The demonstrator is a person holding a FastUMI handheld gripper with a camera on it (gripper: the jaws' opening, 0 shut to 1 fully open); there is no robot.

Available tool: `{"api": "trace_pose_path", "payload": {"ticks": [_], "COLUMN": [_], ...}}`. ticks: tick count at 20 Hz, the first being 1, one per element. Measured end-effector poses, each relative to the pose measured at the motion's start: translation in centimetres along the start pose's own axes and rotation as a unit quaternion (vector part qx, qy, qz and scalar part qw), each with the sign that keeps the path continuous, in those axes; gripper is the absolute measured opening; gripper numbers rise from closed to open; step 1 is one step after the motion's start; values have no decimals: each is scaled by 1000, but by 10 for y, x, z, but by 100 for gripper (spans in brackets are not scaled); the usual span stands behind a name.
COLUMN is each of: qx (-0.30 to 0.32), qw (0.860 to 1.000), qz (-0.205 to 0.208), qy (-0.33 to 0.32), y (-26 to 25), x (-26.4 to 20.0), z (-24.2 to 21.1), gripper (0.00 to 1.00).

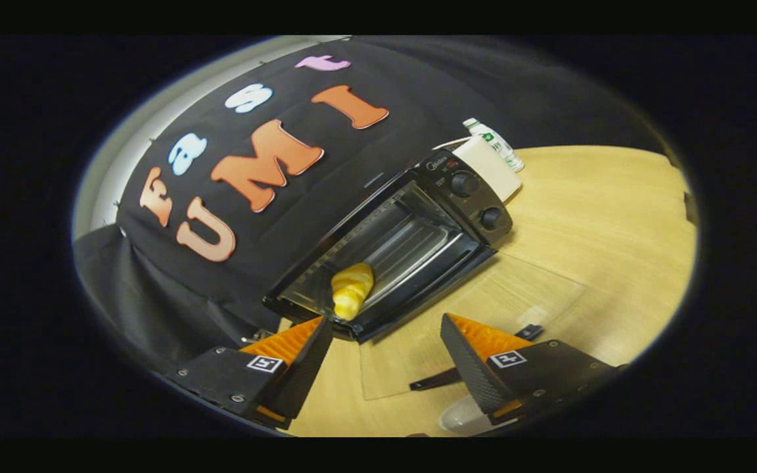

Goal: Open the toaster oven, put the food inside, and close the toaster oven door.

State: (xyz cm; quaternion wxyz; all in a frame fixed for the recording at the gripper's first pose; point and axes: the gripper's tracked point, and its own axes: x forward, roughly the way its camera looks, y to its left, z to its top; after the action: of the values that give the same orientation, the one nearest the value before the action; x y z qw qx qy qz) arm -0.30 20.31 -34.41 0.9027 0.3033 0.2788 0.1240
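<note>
Support surface: light wood-grain table [602, 217], tilted in the gripper view. On it, far left against the booth wall, a black toaster oven [411, 230] with its glass door [477, 315] lowered flat toward the near side, the dark handle bar of the door near the tool. Just beyond the oven on its right side, touching or nearly so, a white box-shaped item [491, 164]; beside that, farther back, a clear plastic bottle [495, 141] with a green label. Right half of the table is bare wood.

black toaster oven [418, 236], yellow croissant [351, 290]
</note>
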Motion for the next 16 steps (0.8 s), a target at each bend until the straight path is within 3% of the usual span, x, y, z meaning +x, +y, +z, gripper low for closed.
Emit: {"api": "trace_pose_path", "payload": {"ticks": [7, 12, 16], "qx": [-127, -248, -304], "qw": [989, 960, 942], "qz": [-68, -115, -119], "qy": [33, 60, 79], "y": [-43, -72, -79], "x": [-34, -37, -33], "z": [-37, -51, -50], "gripper": [98, 99, 99]}}
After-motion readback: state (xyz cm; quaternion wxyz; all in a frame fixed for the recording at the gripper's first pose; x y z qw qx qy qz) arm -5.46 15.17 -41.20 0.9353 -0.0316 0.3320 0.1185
